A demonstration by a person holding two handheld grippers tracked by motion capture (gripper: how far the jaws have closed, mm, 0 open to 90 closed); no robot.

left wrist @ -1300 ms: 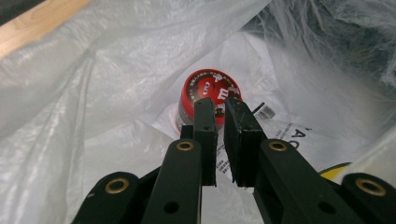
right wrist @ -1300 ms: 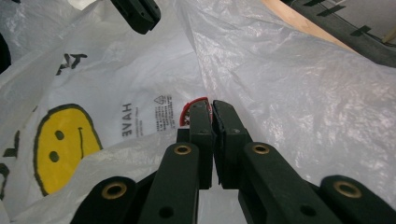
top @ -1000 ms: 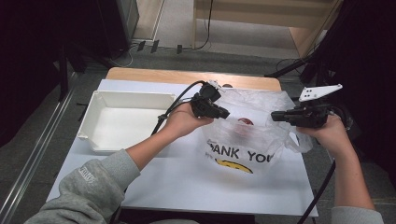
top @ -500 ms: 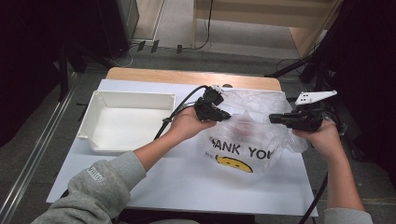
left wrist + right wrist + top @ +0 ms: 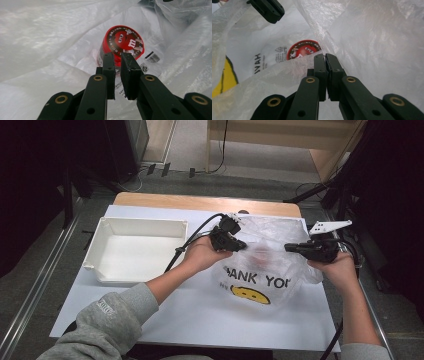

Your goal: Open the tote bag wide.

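Both grippers work the mouth of the plastic bag (image 5: 270,265), which lies on the white table (image 5: 200,320) to the right of the white tray (image 5: 137,250): the right gripper (image 5: 326,58) is clamped tight on a fold of the bag's film, while the left gripper (image 5: 118,58) has its jaws nearly together, and I cannot tell whether film is caught between them. To do this well, I judge the two should pull apart evenly, keeping the thin film taut but untorn. Inside the bag lies a small red-lidded candy tub (image 5: 120,47), on its side.

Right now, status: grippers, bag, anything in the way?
Left gripper and right gripper each pinch the plastic bag. Red-lidded tub inside. Nothing blocking.
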